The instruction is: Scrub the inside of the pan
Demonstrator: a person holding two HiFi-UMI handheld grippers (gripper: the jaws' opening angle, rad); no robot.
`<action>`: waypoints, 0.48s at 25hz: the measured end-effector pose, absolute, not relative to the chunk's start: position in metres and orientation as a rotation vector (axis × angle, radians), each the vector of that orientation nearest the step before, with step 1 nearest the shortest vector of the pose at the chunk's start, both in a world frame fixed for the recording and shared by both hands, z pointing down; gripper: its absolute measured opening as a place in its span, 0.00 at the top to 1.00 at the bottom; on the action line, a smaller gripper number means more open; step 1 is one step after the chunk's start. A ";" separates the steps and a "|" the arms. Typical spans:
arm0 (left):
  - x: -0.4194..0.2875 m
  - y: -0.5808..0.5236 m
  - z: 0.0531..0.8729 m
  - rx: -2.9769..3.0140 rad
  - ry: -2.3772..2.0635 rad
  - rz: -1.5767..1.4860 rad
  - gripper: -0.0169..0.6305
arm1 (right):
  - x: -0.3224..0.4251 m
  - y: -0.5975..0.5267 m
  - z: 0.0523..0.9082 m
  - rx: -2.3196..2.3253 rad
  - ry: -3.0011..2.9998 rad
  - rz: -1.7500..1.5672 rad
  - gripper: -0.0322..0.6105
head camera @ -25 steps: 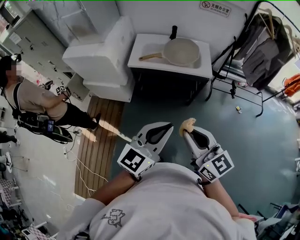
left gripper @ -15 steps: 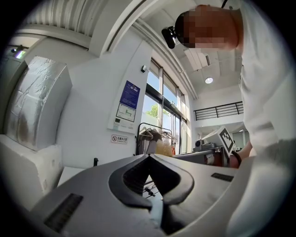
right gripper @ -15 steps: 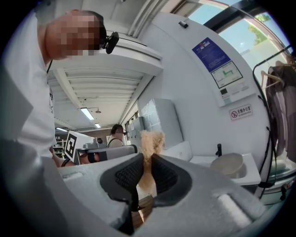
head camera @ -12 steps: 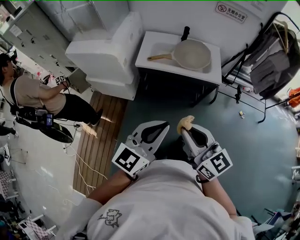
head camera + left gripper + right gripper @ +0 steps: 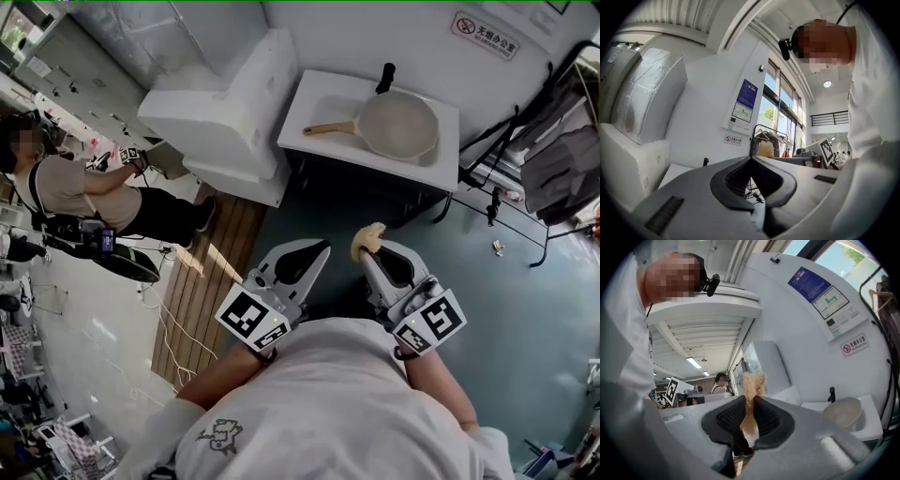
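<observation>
We stand well short of the pan, lying in the far white sink. Our right gripper clamps a tan scrub pad; our left gripper is clenched empty. Pinched by its edge, the pad could slip out once scrubbing starts.

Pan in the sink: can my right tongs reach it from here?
Probably not yet: the pan sits in the sink well ahead of the right tongs, across the floor. Nothing blocks the path.
</observation>
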State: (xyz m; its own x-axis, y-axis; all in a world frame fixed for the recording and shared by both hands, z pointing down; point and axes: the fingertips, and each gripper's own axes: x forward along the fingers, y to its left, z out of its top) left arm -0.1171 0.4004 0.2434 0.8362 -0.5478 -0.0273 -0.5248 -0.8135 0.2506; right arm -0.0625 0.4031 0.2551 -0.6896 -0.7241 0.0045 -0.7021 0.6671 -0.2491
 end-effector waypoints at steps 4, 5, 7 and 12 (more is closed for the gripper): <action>-0.079 0.362 0.246 2.785 -0.844 -0.127 0.97 | -0.022 0.365 0.258 -1.181 2.775 -0.372 0.87; -0.067 0.354 0.245 2.790 -0.844 -0.125 0.97 | -0.010 0.356 0.258 -1.183 2.773 -0.372 0.87; -0.043 0.339 0.243 2.803 -0.842 -0.120 0.97 | 0.013 0.341 0.255 -1.185 2.771 -0.364 0.87; 0.010 0.312 0.247 2.814 -0.813 -0.091 0.97 | 0.059 0.318 0.253 -1.156 2.796 -0.321 0.87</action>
